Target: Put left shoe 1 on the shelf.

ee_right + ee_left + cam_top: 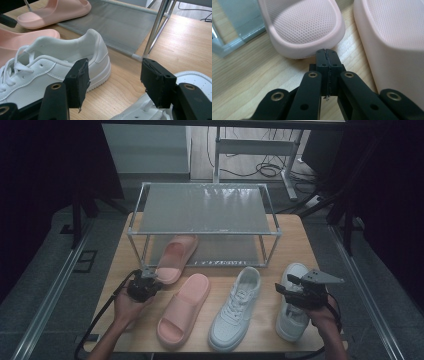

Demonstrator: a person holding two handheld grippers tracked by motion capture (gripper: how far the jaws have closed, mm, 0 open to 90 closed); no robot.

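From above, my bench [295, 245] sits in dim, soft light with darkness all around it and only faint shadows beneath the shoes. My left hand-held gripper [327, 53] looks sharp up close, while the pink slide [304, 25] beyond it is bright, evenly lit and slightly soft.

Both tools are black, each trailing a black cable. The left tool [143, 281] has brass-coloured rivets along its linkage arms. The right tool [289, 285] carries a grey three-cornered plate and worn, ragged pads [78, 81].

Left gripper [327, 53] jaws pressed together; right gripper [113, 82] jaws wide apart
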